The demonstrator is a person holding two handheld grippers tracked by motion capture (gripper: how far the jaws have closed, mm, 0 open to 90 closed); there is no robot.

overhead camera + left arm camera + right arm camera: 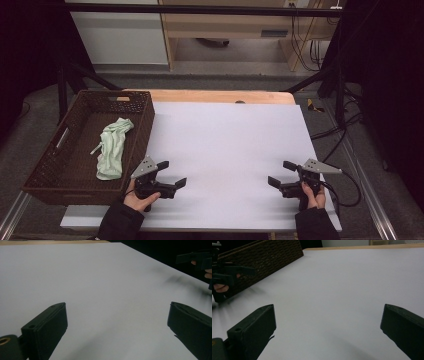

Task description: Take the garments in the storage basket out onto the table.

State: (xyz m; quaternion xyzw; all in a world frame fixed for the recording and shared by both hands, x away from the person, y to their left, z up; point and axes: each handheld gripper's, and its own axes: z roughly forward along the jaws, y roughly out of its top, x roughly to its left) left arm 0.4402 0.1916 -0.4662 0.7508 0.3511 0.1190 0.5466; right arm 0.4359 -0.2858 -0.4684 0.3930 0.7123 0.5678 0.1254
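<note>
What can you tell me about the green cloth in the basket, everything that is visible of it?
The pale green cloth looks like soft, thin fabric, crumpled and bunched into a long strip. It lies on the floor of the dark brown woven basket, running from near the middle toward the near right corner, with a narrow strip trailing off its left side. It rests loose near the right wall. Neither gripper touches it; whether it is a garment or a rag cannot be told.

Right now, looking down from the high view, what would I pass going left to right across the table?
Brown woven basket with a pale green cloth lying in it → left tongs, open → bare white sheet → right tongs, open.
</note>
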